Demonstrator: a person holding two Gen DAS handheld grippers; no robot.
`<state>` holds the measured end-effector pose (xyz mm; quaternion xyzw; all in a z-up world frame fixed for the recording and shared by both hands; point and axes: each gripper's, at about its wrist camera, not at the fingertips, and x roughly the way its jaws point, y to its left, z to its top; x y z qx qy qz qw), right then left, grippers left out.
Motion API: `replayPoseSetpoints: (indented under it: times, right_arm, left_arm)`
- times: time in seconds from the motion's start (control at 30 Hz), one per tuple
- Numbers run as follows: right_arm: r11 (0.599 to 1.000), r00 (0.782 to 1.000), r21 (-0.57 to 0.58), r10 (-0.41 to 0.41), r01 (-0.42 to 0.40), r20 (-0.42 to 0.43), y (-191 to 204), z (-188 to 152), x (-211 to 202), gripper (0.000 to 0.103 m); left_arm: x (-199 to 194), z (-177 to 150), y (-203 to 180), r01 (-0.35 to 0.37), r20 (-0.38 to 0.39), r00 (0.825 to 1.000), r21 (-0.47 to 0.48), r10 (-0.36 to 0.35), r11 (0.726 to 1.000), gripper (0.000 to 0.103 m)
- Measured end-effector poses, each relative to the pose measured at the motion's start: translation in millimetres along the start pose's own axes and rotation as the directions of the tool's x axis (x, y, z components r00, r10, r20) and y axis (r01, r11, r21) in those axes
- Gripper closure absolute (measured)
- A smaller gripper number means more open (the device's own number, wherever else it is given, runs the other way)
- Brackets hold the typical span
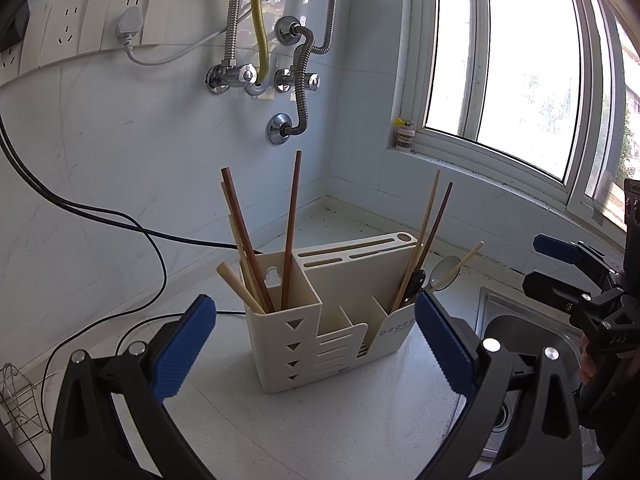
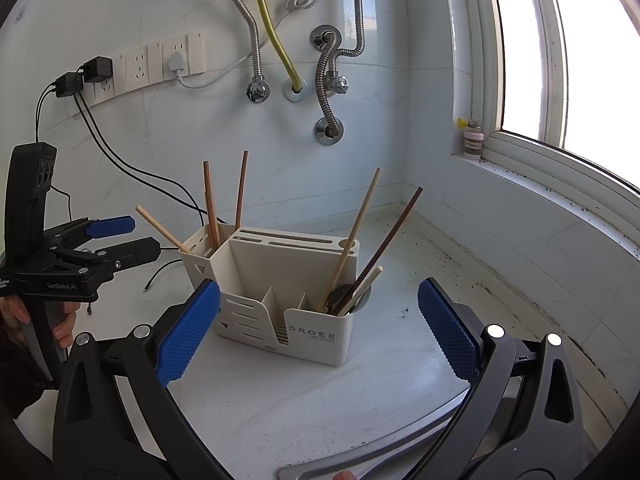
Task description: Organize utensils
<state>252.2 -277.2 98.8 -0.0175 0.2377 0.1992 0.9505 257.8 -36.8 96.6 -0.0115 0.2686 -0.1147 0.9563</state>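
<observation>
Left tongs (image 1: 316, 344) spread wide, blue pads (image 1: 182, 350) either side of the cream utensil holder (image 1: 320, 336), gripping nothing; right tongs (image 2: 320, 328) likewise wide apart and empty, holder framed between the pads.

Holder upright on the white desk (image 2: 304, 404), near the tiled corner under the window; front panel lettered "DROEE" (image 2: 312, 337), smaller print below too fine to read; left tongs body marked "GenRobot.AI" (image 2: 61, 285) as seen from the right wrist.

Left compartment: several brown and pale chopsticks (image 1: 250, 248), leaning; right compartment: more chopsticks (image 2: 352, 240), plus a dark-handled utensil (image 1: 414, 284); middle slots bare; round spoon bowl (image 1: 444, 274) just behind the holder's right end.

Steel sink (image 1: 520, 328) right of the holder.
</observation>
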Motion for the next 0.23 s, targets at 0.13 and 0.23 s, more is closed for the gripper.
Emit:
replayPoseSetpoints:
  times: [0.13,0.23]
  right_arm:
    - [1.000,1.000,0.002,0.000,0.000,0.000,0.2,0.3,0.0,0.008]
    - [1.000,1.000,0.000,-0.001,0.001,0.003,0.3,1.6,-1.0,0.008]
  left_arm:
    - [-0.6,0.5,0.2,0.001,0.001,1.000,0.003,-0.001,1.000,0.005]
    - [-1.3,0.9,0.0,-0.001,0.002,1.000,0.004,0.001,1.000,0.005]
